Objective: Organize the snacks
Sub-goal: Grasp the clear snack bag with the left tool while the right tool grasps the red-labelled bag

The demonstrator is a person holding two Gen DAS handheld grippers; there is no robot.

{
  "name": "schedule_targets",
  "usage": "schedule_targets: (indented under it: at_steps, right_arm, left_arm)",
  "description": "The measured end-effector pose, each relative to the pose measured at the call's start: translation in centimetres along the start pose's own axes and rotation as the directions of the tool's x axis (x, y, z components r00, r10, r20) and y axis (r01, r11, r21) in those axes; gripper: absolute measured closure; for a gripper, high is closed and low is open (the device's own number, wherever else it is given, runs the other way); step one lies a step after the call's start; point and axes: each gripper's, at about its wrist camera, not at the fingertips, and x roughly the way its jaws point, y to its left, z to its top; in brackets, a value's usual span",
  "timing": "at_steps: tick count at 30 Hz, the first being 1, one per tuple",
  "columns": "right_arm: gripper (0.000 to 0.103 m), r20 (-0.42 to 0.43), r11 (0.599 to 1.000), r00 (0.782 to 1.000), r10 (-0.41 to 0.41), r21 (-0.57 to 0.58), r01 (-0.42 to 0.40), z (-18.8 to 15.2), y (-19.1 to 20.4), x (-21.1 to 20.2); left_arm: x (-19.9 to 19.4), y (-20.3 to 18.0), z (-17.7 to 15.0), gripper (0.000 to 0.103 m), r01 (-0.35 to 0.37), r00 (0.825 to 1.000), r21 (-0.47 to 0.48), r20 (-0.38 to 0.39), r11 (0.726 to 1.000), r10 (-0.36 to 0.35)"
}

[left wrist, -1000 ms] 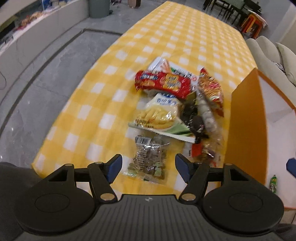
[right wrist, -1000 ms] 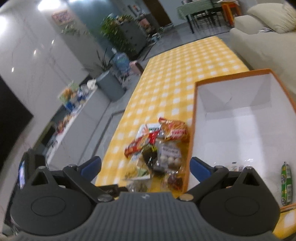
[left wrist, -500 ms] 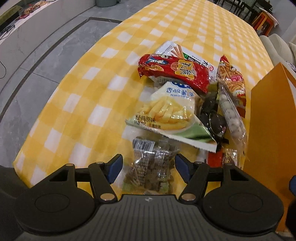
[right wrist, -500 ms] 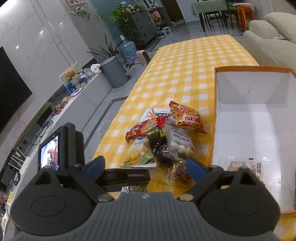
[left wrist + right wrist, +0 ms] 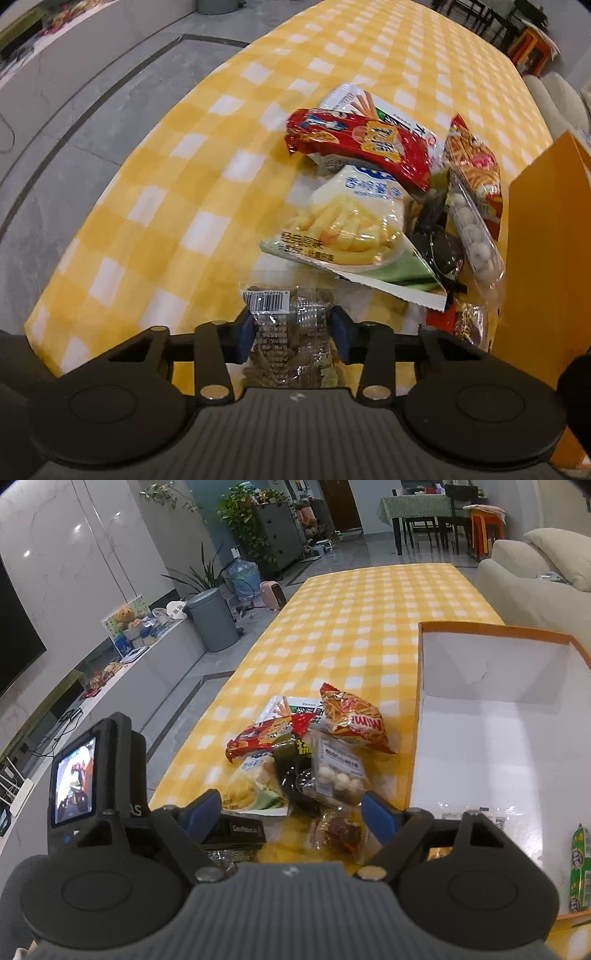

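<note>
A clear bag of brown snacks (image 5: 284, 328) with a barcode label lies at the near end of the yellow checked table (image 5: 184, 184). My left gripper (image 5: 291, 332) points down over it, its jaws closing, and both blue pads press the bag's sides. In the right wrist view, my right gripper (image 5: 291, 814) hovers above a small red-brown candy pack (image 5: 340, 834); its jaws are closing but stand wide and touch nothing. The snack pile beyond holds a red cracker pack (image 5: 362, 144), a fries bag (image 5: 351, 221) and a pack of white balls (image 5: 340, 775).
An orange box (image 5: 421, 709) with a white inside stands right of the pile and holds a green sausage pack (image 5: 580, 867) and a clear packet (image 5: 469, 814). The left gripper's camera body (image 5: 74, 779) sits close on the left. A sofa (image 5: 524, 587) flanks the table.
My left gripper has sunk over the clear bag and its jaws have narrowed onto it. The right gripper has dropped, rolled and narrowed a little; the left gripper's camera has come into its view.
</note>
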Motion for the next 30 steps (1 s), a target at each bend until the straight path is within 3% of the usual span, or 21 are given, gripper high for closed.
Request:
schedule_targets:
  at_steps: [7,13,17,19,23,26,28,29,30]
  right_arm:
    - [0.028,0.012,0.996,0.997,-0.082,-0.042,0.083,-0.6,1.5,0.0]
    - [0.03,0.013,0.973,0.984,-0.178,-0.148,0.178,-1.4,3.5,1.6]
    - [0.033,-0.01,0.936,0.96,-0.28,-0.225,0.271,-2.6,4.7,4.6]
    - [0.033,0.022,0.885,0.925,-0.379,-0.284,0.37,-3.1,5.5,6.1]
    - [0.033,0.087,0.809,0.87,-0.485,-0.332,0.485,-3.8,6.3,8.2]
    - [0.035,0.107,0.769,0.858,-0.503,-0.397,0.501,-4.3,7.3,9.5]
    - [0.035,0.153,0.714,0.836,-0.527,-0.453,0.533,-5.1,8.4,10.3]
    - [0.035,0.149,0.708,0.836,-0.529,-0.465,0.531,-5.1,8.7,10.9]
    - [0.035,0.113,0.726,0.845,-0.523,-0.46,0.511,-5.3,8.6,11.5]
  left_arm:
    - [-0.9,2.2,0.3,0.06,0.015,1.0,-0.059,-0.007,0.998,-0.016]
    - [-3.2,4.6,0.9,0.061,0.103,0.994,-0.041,0.025,0.994,-0.102]
    - [-3.9,5.7,1.2,0.061,0.085,0.996,-0.056,0.032,0.995,-0.084]
    - [-3.6,6.2,1.5,0.061,0.084,0.996,-0.079,0.021,0.993,-0.083]
    - [-3.5,6.1,1.7,0.061,0.096,0.995,-0.085,0.016,0.992,-0.095]
    - [-4.1,6.1,1.6,0.061,0.088,0.996,-0.083,0.02,0.993,-0.087]
    - [-4.9,6.2,1.7,0.061,0.077,0.996,-0.074,0.048,0.994,-0.074]
    - [-5.2,6.3,1.8,0.061,0.072,0.996,-0.071,0.062,0.995,-0.067]
    - [-5.5,6.5,1.9,0.061,0.07,0.995,-0.071,0.071,0.995,-0.065]
